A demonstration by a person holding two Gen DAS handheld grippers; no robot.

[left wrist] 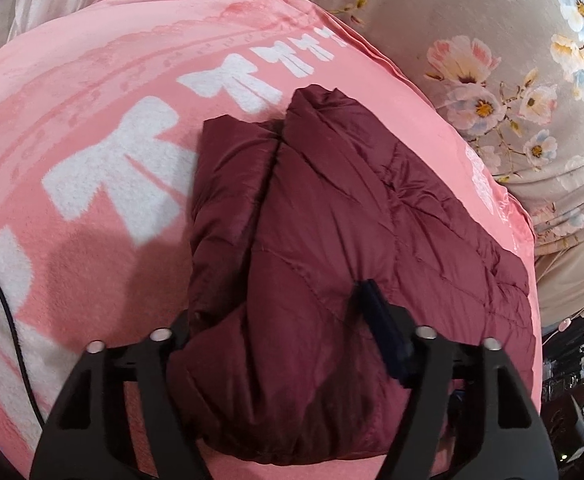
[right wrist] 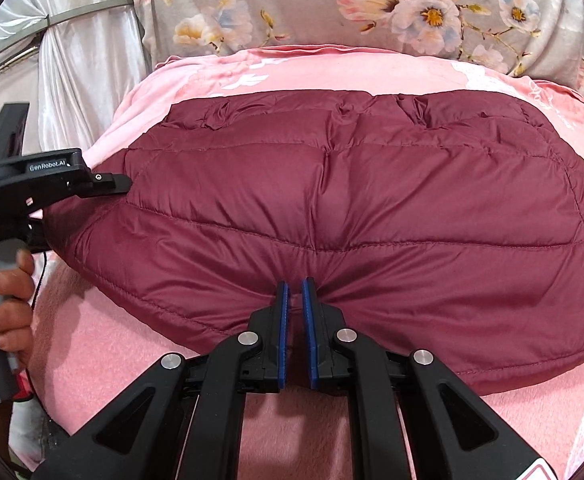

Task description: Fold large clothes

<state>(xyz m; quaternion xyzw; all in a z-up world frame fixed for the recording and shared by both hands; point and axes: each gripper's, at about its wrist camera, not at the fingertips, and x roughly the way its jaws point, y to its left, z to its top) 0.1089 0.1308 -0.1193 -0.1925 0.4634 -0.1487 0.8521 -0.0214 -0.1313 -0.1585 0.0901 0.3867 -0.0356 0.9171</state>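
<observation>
The folded jacket [right wrist: 352,216] lies on the pink blanket [left wrist: 92,240]. Right tongs [right wrist: 295,300] pinch its hem at six o'clock. Left tongs [left wrist: 280,320] straddle a thick fold, left finger hidden; grip unclear.

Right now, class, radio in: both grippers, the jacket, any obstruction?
Right gripper shut on jacket edge. Left gripper straddling folded jacket corner, grip unclear. Jacket folded on pink blanket. Nothing blocking.

"GenRobot.AI" stands in white letters on the left claw [right wrist: 126,184] body.
</observation>
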